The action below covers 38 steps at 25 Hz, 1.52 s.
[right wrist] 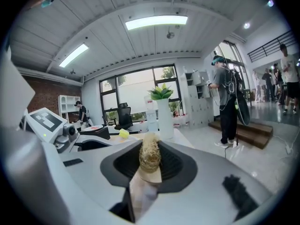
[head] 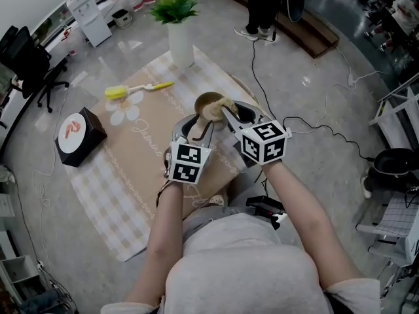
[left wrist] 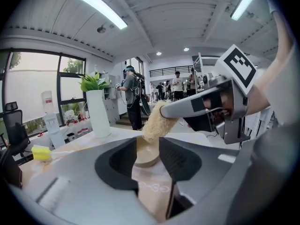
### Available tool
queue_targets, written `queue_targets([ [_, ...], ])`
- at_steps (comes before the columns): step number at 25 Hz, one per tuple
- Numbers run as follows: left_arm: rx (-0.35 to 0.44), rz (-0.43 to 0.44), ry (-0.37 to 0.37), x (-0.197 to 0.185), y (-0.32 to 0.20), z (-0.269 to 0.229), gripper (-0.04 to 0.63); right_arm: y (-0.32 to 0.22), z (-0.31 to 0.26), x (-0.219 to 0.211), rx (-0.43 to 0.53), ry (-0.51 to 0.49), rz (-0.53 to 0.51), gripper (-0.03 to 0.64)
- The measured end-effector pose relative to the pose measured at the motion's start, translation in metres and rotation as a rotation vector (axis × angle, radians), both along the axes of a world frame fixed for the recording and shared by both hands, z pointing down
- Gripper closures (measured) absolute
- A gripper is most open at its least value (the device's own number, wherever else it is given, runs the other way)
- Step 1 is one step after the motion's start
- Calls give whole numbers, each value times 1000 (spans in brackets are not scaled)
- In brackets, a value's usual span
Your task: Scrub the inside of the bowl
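So, bowl [head: 207,101]: a tan-brown one over the checked cloth [head: 131,175], near the cloth's right-hand edge. Its near rim sits between the left gripper's jaws. I can't tell whether it rests on the cloth or is raised off it.
Left gripper [left wrist: 147,149]: it comes at the bowl from the person's side. The jaws are drawn in to a narrow gap, with a pad pressed on the rim from either side.
Scrubber [head: 220,109]: a pale, fibrous wad at the bowl's right side. In the left gripper view its lower end comes down onto the bowl's top edge. How far it reaches inside I can't make out.
Right gripper [right wrist: 150,161]: it reaches in from the right, just beside the left gripper. Its jaws are clamped on the scrubber, which stands up between the pads.
Vase [head: 181,44]: tall, white and upright at the cloth's far corner, with a green plant [head: 173,8] in it.
Brush [head: 134,90]: it has a yellow head and a pale handle, and lies flat by the cloth's far left edge, well apart from the bowl.
Black box [head: 78,136]: it has a red-and-white round mark on top, and sits just off the cloth's left-hand edge.
Person [head: 262,5]: standing beyond the far corner, well apart from it all. Only dark legs and shoes show in the head view.
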<state>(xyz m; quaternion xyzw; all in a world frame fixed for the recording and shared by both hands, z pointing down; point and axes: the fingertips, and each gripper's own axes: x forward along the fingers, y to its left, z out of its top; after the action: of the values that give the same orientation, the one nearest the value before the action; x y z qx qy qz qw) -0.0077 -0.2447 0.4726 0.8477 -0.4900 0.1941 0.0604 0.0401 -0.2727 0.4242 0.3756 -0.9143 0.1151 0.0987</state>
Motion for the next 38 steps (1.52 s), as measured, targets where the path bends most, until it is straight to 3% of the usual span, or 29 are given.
queue_targets([
  [10, 86, -60, 21, -8, 9, -29, 592, 24, -18, 1, 82, 40, 41, 520],
  [26, 252, -58, 105, -8, 26, -90, 594, 55, -60, -7, 229, 46, 67, 520],
  [38, 280, -82, 141, -17, 31, -100, 594, 63, -76, -7, 253, 1, 79, 520],
])
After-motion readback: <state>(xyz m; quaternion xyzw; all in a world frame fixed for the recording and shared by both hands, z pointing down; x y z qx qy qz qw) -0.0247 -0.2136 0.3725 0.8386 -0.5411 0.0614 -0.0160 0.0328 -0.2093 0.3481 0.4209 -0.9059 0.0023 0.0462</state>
